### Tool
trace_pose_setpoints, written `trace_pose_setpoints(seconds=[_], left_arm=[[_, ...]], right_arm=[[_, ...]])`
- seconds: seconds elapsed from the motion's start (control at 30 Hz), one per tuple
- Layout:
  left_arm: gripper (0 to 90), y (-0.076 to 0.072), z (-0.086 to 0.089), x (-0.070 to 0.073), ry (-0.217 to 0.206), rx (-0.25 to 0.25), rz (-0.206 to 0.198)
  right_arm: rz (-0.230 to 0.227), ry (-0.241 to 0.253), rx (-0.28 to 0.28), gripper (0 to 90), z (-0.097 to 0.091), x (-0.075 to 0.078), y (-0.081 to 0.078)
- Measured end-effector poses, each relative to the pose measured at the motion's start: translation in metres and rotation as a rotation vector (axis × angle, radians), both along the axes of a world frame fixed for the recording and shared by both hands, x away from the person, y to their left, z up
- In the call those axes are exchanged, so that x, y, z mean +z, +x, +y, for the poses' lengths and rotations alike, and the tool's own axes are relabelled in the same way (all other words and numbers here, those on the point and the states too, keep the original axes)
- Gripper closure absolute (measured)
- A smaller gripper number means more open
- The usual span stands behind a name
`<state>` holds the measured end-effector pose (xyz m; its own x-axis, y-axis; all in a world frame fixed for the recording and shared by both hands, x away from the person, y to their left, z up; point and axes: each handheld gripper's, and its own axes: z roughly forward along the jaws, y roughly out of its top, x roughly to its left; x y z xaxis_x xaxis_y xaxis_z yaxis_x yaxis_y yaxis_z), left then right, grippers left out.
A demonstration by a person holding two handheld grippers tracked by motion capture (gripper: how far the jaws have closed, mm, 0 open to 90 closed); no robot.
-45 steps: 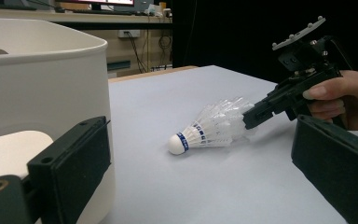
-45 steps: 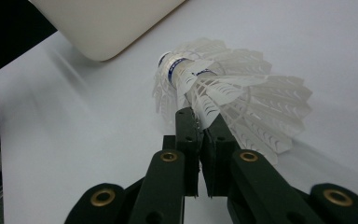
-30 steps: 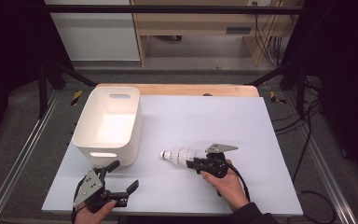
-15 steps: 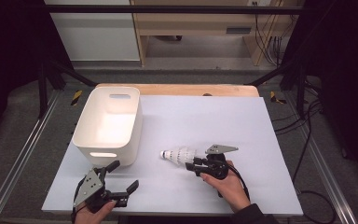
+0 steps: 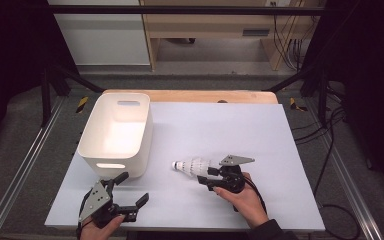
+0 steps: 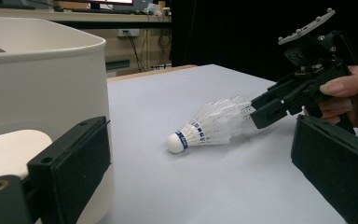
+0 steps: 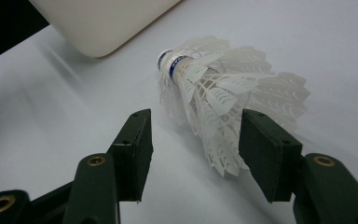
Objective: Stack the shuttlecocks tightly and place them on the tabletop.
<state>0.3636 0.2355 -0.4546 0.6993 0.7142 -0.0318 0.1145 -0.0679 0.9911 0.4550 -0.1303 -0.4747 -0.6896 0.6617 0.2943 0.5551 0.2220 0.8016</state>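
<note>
Now a white shuttlecock (image 5: 192, 166) lies on its side on the table (image 5: 260, 130), cork end toward the white bin (image 5: 116, 132) and just apart from it. The right hand-held gripper (image 5: 203, 176) is released, its 2 jaws spread around the feathered skirt's wide end; in the right gripper view a gap shows at the left jaw. The left hand-held gripper (image 5: 131, 191) sits near the table's front edge, just in front of the bin, jaws wide apart and holding nothing.
</note>
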Motion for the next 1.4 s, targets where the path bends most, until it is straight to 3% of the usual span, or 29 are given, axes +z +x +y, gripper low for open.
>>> trace_pose_setpoints(seconds=[0.53,1.4], left_arm=[[4.4,0.0,0.0001,0.0,0.001,0.0,0.0],[4.4,-0.0001,-0.0001,-0.0001,0.001,-0.001,0.0]], right_arm=[[-0.016,-0.018,0.005,32.4,0.0033,0.0004,-0.0029],[-0.03,-0.031,-0.034,7.2,0.0054,0.0028,-0.0097]])
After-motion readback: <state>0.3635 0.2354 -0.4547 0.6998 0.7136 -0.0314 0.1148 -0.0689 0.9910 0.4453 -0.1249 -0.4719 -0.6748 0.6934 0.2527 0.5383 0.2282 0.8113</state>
